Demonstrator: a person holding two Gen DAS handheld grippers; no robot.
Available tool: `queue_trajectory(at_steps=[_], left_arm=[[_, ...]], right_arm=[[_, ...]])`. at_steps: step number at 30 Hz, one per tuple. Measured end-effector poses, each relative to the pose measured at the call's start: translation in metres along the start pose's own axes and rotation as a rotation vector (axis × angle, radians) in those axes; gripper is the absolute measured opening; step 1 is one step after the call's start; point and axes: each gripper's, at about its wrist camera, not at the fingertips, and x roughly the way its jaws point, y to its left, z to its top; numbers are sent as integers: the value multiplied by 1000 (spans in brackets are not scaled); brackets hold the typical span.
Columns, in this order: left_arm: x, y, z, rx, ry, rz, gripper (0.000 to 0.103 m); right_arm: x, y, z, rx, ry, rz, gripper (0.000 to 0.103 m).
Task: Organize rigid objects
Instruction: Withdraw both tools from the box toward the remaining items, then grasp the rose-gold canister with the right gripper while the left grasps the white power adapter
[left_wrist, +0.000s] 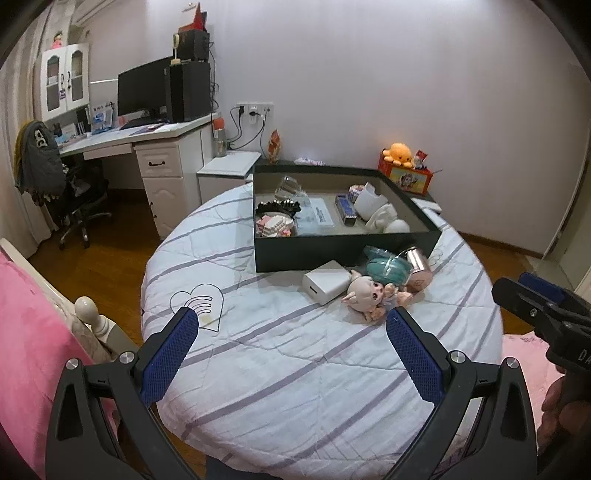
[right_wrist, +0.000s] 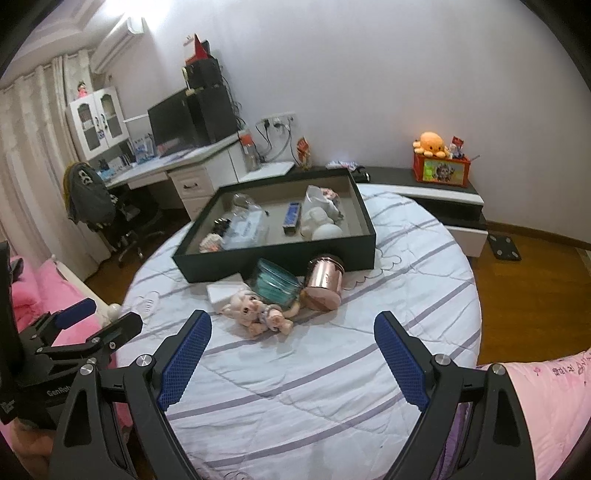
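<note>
left wrist view: our left gripper (left_wrist: 291, 321) hovers wide open and empty above the striped bedspread (left_wrist: 295, 369); the pig figurine (left_wrist: 365, 293) lies just before the dark tray (left_wrist: 332, 254). right wrist view: our right gripper (right_wrist: 293, 325), equally spread and empty, faces the figurine beside the copper canister (right_wrist: 325, 282).

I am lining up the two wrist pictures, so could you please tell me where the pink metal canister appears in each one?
Left wrist view: the pink metal canister lies right of centre, on its side, before the dark tray's right corner.
Right wrist view: the canister lies at centre, before the tray's front wall.
Shared landmark: the teal jar to its left.
</note>
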Motion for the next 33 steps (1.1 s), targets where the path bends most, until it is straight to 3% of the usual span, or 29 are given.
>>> queue_trajectory(at_steps=[16, 28, 33], left_arm=[[120, -8, 2, 83, 182, 43, 103], [151, -12, 11, 139, 197, 38, 102], [157, -19, 11, 165, 211, -4, 94]], right_arm=[[83, -38, 13, 38, 141, -69, 91], [111, -63, 27, 101, 158, -77, 91], [118, -72, 27, 121, 169, -65, 90]])
